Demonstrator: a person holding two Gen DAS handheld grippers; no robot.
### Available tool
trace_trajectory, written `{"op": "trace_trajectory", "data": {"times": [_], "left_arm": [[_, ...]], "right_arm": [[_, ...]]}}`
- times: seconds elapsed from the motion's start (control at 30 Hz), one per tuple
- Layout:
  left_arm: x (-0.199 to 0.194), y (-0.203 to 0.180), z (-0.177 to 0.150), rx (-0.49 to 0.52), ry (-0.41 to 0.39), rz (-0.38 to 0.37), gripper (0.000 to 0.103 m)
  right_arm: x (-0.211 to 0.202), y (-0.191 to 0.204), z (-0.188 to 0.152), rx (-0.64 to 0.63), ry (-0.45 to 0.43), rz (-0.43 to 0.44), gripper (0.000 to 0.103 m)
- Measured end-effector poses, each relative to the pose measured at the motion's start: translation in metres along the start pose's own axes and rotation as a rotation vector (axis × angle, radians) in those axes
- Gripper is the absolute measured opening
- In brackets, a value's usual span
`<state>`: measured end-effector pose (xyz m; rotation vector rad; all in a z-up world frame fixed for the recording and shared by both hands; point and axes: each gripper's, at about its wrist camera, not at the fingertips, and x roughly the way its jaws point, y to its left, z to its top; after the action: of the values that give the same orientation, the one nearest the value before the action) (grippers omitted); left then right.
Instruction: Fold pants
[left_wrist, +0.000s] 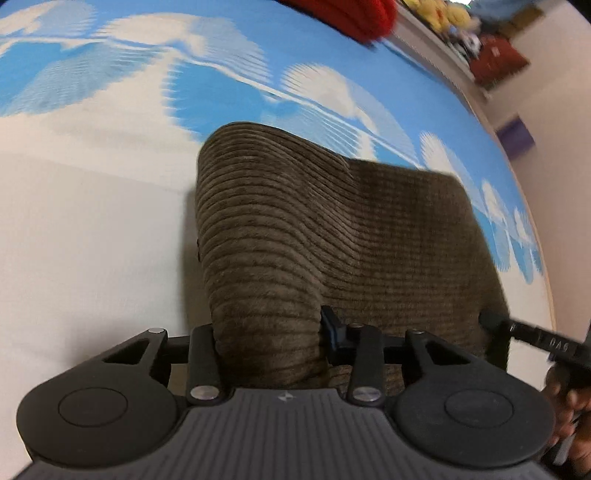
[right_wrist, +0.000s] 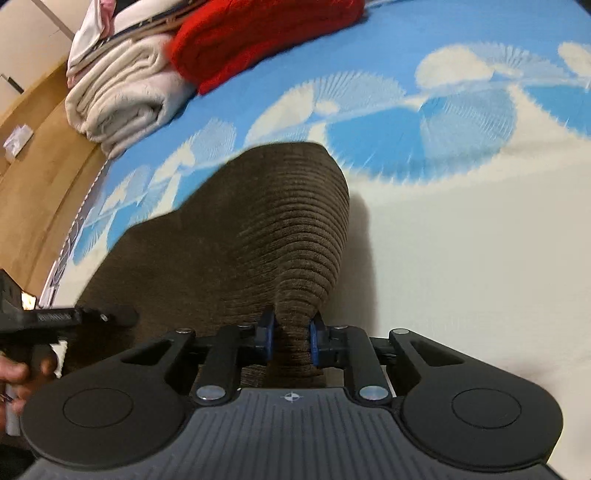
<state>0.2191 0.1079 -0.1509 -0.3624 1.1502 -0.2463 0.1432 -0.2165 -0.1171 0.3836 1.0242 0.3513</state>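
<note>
Brown corduroy pants (left_wrist: 332, 229) lie on a bed sheet (left_wrist: 92, 240) printed in blue and white. My left gripper (left_wrist: 267, 332) is shut on a thick raised fold at the pants' left edge; the cloth fills the gap between its fingers. In the right wrist view the same pants (right_wrist: 229, 236) bulge up into a ridge. My right gripper (right_wrist: 290, 328) is shut on a narrow bunch of that cloth at the pants' right edge, its blue pads (right_wrist: 313, 338) pressing both sides. Each view shows the other gripper's finger resting on the pants at the picture's edge.
A red knit item (right_wrist: 258, 37) and a folded white blanket (right_wrist: 122, 92) lie at the bed's far end. Wooden floor (right_wrist: 37, 155) runs along the left. A ledge with yellow toys (left_wrist: 443, 14) lines the wall. A person's hand (right_wrist: 14, 373) holds the left gripper.
</note>
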Motion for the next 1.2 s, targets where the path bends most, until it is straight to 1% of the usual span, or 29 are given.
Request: {"op": "trace_trajectory", "data": {"times": [0.1,0.2,0.27,0.3,0.37,0.43,0.5,0.53,0.57,0.6,0.63,0.67,0.7,0.73,0.77,0.83,0.87,0.93,0.97,1.07,1.1,1.13,1.17,1.2], "left_arm": [[0.025,-0.046,0.003,0.056,0.007,-0.035,0.043],[0.052,-0.088,0.0,0.116,0.045,-0.077,0.044],[0.067,-0.11,-0.005,0.158,0.054,-0.106,0.049],[0.074,-0.118,-0.007,0.171,0.057,-0.115,0.051],[0.083,-0.126,-0.01,0.18,0.068,-0.122,0.06],[0.086,-0.126,-0.01,0.168,0.078,-0.124,0.063],[0.086,-0.121,-0.007,0.144,0.092,-0.125,0.065],[0.082,-0.117,-0.006,0.127,0.097,-0.119,0.068],[0.076,-0.115,-0.003,0.112,0.089,-0.111,0.068],[0.071,-0.11,0.001,0.104,0.072,-0.112,0.068],[0.064,-0.105,0.002,0.102,0.052,-0.109,0.068],[0.06,-0.099,0.002,0.106,0.045,-0.098,0.064],[0.059,-0.093,0.001,0.103,0.058,-0.106,0.057],[0.06,-0.088,0.0,0.099,0.073,-0.126,0.044],[0.058,-0.087,-0.002,0.113,0.072,-0.13,0.04],[0.053,-0.092,-0.009,0.196,0.039,-0.108,0.039],[0.054,-0.099,-0.008,0.214,0.032,-0.1,0.039],[0.052,-0.1,-0.006,0.185,0.036,-0.096,0.04],[0.051,-0.099,-0.005,0.17,0.038,-0.093,0.043],[0.038,-0.1,-0.002,0.141,0.053,-0.093,0.043],[0.034,-0.102,-0.003,0.162,0.051,-0.096,0.044],[0.033,-0.104,-0.007,0.214,0.049,-0.063,0.038],[0.037,-0.107,-0.014,0.282,0.054,-0.006,0.039],[0.041,-0.107,-0.019,0.317,0.06,0.023,0.039]], "right_arm": [[-0.016,-0.032,0.016,-0.039,0.032,-0.073,0.018],[-0.033,-0.08,0.022,-0.011,0.061,-0.134,0.018],[-0.043,-0.11,0.019,0.026,0.062,-0.162,0.018],[-0.047,-0.128,0.017,0.077,0.063,-0.178,0.018],[-0.05,-0.152,0.011,0.157,0.074,-0.202,0.018],[-0.051,-0.164,0.008,0.175,0.084,-0.222,0.018],[-0.051,-0.165,0.007,0.144,0.085,-0.225,0.018],[-0.051,-0.164,0.006,0.125,0.082,-0.222,0.018],[-0.052,-0.163,0.004,0.119,0.075,-0.218,0.019],[-0.054,-0.162,0.003,0.116,0.068,-0.211,0.021],[-0.055,-0.163,0.004,0.113,0.067,-0.207,0.027],[-0.056,-0.164,0.004,0.106,0.072,-0.203,0.034],[-0.058,-0.163,0.005,0.098,0.083,-0.199,0.036],[-0.06,-0.163,0.004,0.086,0.097,-0.188,0.041],[-0.061,-0.164,0.0,0.077,0.11,-0.18,0.042],[-0.057,-0.166,-0.006,0.071,0.164,-0.173,0.046],[-0.054,-0.166,-0.01,0.068,0.197,-0.167,0.048],[-0.052,-0.162,-0.015,0.036,0.211,-0.168,0.051],[-0.053,-0.159,-0.016,0.018,0.212,-0.17,0.051],[-0.059,-0.155,-0.018,0.002,0.205,-0.185,0.05],[-0.064,-0.153,-0.018,0.011,0.191,-0.184,0.05],[-0.068,-0.152,-0.018,0.014,0.178,-0.18,0.05],[-0.069,-0.148,-0.021,-0.002,0.178,-0.185,0.05],[-0.067,-0.144,-0.026,-0.041,0.199,-0.201,0.05]]}}
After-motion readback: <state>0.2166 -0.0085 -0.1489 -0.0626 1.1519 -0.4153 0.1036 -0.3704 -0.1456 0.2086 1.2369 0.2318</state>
